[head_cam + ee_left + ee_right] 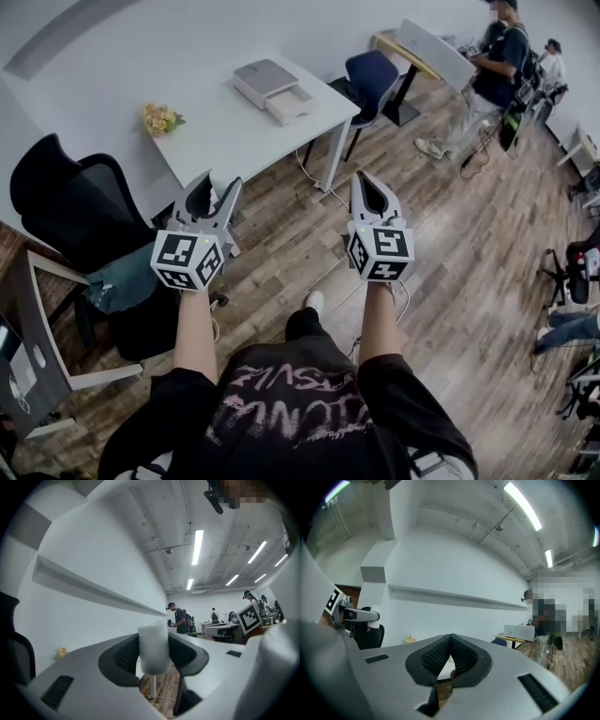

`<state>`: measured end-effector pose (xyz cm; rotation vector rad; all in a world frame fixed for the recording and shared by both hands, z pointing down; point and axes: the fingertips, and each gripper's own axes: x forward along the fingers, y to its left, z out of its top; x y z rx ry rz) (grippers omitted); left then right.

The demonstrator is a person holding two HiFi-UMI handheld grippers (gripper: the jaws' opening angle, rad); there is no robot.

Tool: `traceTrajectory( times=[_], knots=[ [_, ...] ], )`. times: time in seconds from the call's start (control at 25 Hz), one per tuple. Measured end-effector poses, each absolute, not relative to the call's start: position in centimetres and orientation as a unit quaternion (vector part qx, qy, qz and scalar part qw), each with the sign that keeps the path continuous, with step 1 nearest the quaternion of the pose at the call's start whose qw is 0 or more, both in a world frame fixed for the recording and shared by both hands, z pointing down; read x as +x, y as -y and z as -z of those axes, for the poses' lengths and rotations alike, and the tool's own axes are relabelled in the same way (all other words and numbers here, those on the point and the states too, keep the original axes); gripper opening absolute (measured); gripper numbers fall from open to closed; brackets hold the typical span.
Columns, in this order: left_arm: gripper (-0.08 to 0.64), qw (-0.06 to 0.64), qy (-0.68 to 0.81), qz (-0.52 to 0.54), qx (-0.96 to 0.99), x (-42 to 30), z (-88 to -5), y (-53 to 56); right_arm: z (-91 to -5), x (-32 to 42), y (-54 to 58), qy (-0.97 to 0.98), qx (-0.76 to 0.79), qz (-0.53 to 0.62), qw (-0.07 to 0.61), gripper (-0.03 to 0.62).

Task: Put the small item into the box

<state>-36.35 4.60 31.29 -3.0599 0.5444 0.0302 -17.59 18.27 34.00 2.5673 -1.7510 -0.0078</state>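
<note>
A small white foam-like item is pinched upright between the dark pads of my left gripper. In the head view that left gripper hovers over the floor just in front of the white table. The white box stands at the table's far right end, with an open tray part beside it. My right gripper floats level with the left one, over the wooden floor to the right of the table. Its jaws are shut with nothing between them.
A small bunch of yellow flowers lies on the table's left part. A black office chair stands at the left, a blue chair behind the table's right corner. People stand at desks at the back right.
</note>
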Motion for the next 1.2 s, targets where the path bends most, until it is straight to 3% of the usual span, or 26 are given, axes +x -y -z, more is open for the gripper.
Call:
traceTrajectory(
  times=[0.8, 1.2],
  knots=[
    [0.186, 0.017, -0.234, -0.001, -0.972, -20.8, -30.9, 2.9, -33.9, 0.7, -11.2, 0.588, 0.809, 0.005, 0.018, 0.011],
    [0.186, 0.02, -0.241, 0.002, -0.97, -17.4, -31.1, 3.9, -36.0, 4.6, -10.1, 0.595, 0.804, -0.019, 0.002, 0.009]
  ],
)
